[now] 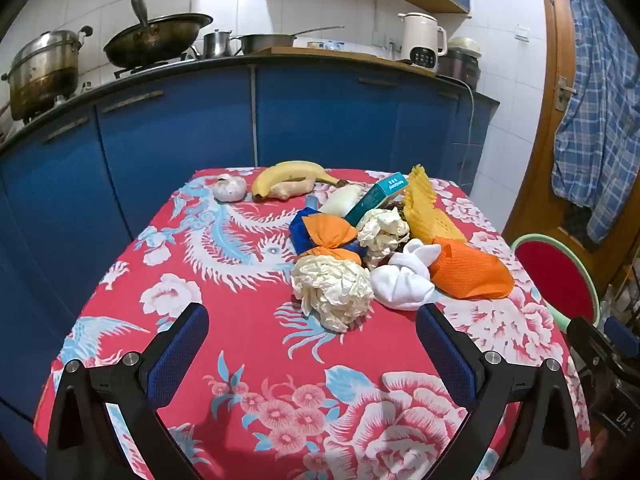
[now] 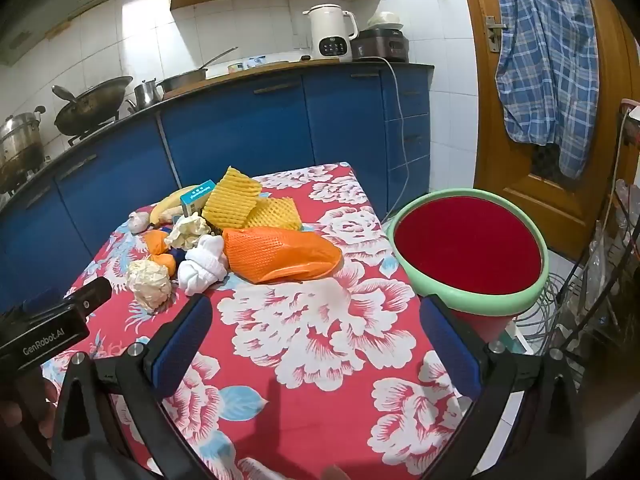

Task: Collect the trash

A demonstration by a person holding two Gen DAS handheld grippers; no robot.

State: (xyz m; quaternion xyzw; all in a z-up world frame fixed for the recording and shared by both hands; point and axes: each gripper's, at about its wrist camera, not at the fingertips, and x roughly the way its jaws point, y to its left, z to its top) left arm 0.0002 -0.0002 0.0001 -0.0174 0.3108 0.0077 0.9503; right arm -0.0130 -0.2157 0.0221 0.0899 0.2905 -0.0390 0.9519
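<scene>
On the table's (image 1: pixel 248 344) far half, toward its right edge: two crumpled paper wads (image 1: pixel 332 292), one white sock (image 1: pixel 404 280), one orange net (image 1: pixel 468 270), two yellow foam nets (image 1: pixel 424 208), one teal box (image 1: pixel 378 196). Beside the right edge, one red bin (image 2: pixel 468 244). My left gripper (image 1: pixel 312 354) and right gripper (image 2: pixel 316 344) gape wide, empty.

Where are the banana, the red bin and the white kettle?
banana (image 1: pixel 289 173): left wrist view, middle of its yellow curve.
red bin (image 2: pixel 528 300): right wrist view, front of its green rim.
white kettle (image 2: pixel 327 32): right wrist view, middle of its body.
</scene>
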